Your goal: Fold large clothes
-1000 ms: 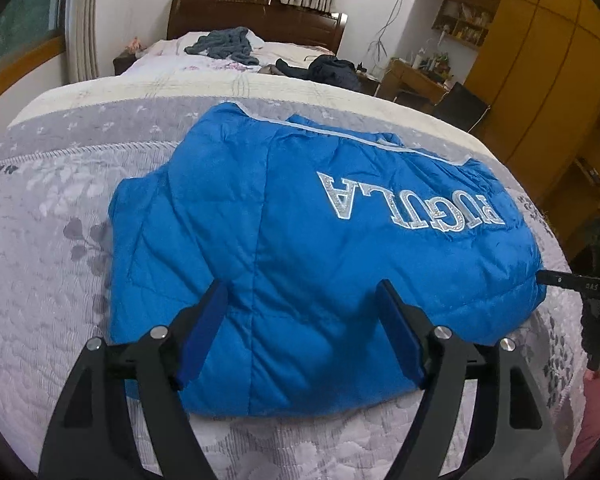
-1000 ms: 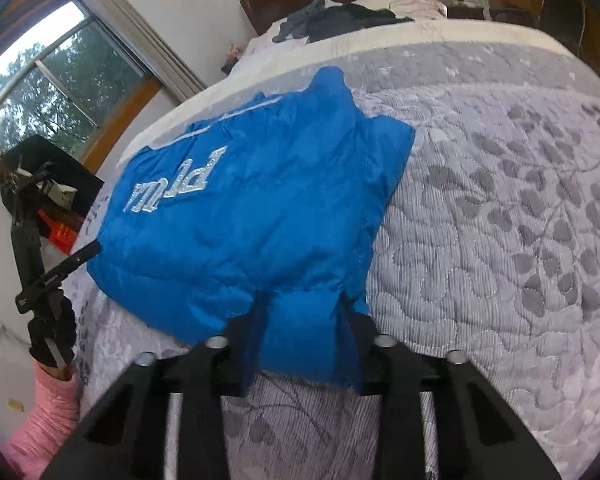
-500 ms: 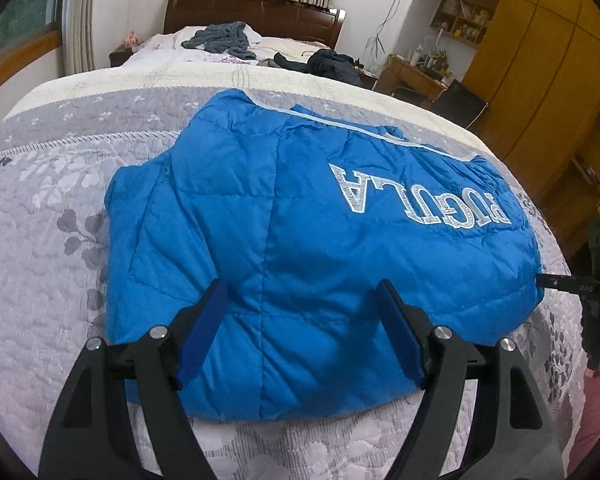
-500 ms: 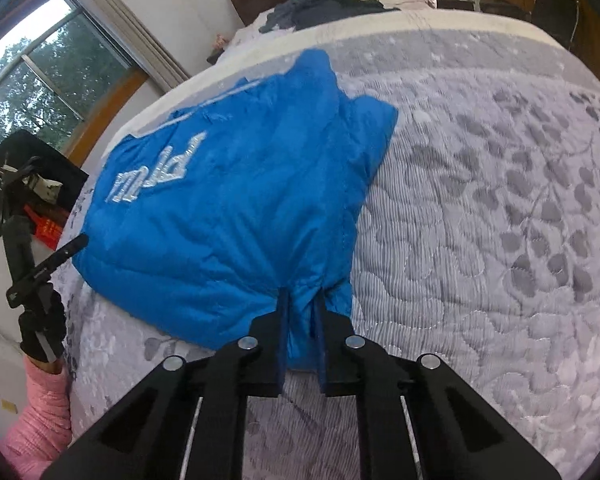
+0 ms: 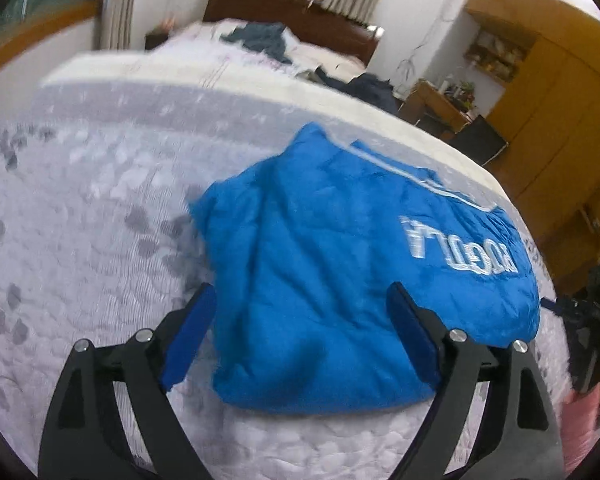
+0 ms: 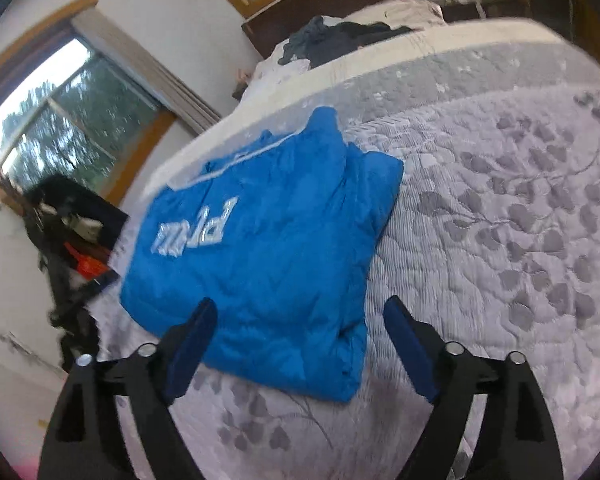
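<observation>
The blue padded jacket [image 5: 340, 280] lies folded into a thick, roughly square bundle on the bed [image 5: 80, 240], which is covered by a grey-lilac quilt with a leaf pattern. White lettering [image 5: 464, 252] runs across the top face of the jacket; it sits toward the far right of the bundle as seen from the left hand-held gripper [image 5: 302, 320], and toward the far left as seen from the right hand-held gripper [image 6: 296, 328].

The left hand-held gripper is released, its blue-padded fingers [image 5: 188, 336] spread wide, with the near edge of the jacket lying ahead between them; nothing is pinched. The right hand-held gripper is likewise released and spread wide. Its left finger [image 6: 190, 340] stands in front of the jacket's near edge, while its right finger [image 6: 410, 352] is over bare quilt just beyond the jacket's near right corner. Both views are smeared, so whether either finger actually touches the cloth is hard to say.

Beyond the jacket, past a pale strip at the far edge of the quilt, dark clothes [image 5: 260, 38] lie heaped before a wooden headboard [image 5: 292, 12]. Yellow-brown cabinets [image 5: 548, 92] stand far right of the left hand-held gripper; a window [image 6: 68, 112] is far left of the right one.
</observation>
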